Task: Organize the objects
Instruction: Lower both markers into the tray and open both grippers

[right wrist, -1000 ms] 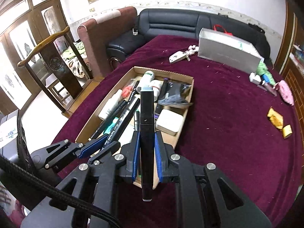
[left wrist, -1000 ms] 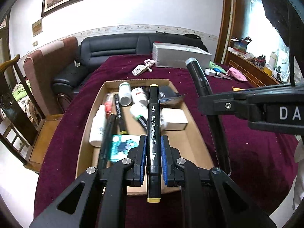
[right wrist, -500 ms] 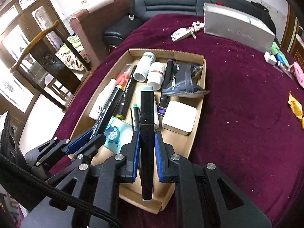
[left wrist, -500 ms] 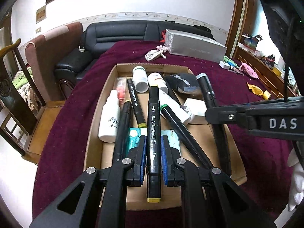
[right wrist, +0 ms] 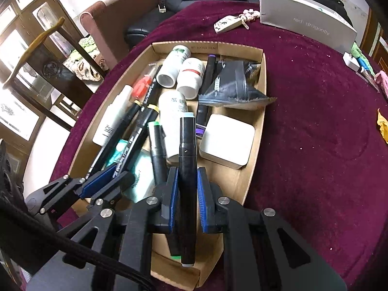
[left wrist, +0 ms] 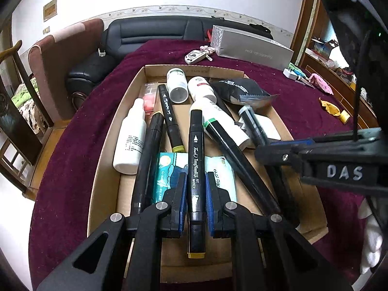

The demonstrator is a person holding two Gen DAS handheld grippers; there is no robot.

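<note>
Over cardboard tray (left wrist: 278,121): L fingers (left wrist: 180,201) pinch yellow-cap marker (left wrist: 195,160), R fingers (right wrist: 173,201) blue-cap marker (right wrist: 187,169).

A cardboard tray (left wrist: 278,118) sits on the table (right wrist: 315,121), crowded with markers, bottles (left wrist: 178,84) and a square case (right wrist: 226,140) at its right side. Behind it lie a key fob (left wrist: 194,56) and a long box (left wrist: 249,47).

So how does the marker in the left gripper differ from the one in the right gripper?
The left gripper holds a yellow-capped marker with white lettering along its barrel; the right gripper holds a pale blue-grey-capped marker with no lettering visible. Both are black-bodied, clamped mid-barrel and pointing out over the cardboard tray.
</note>
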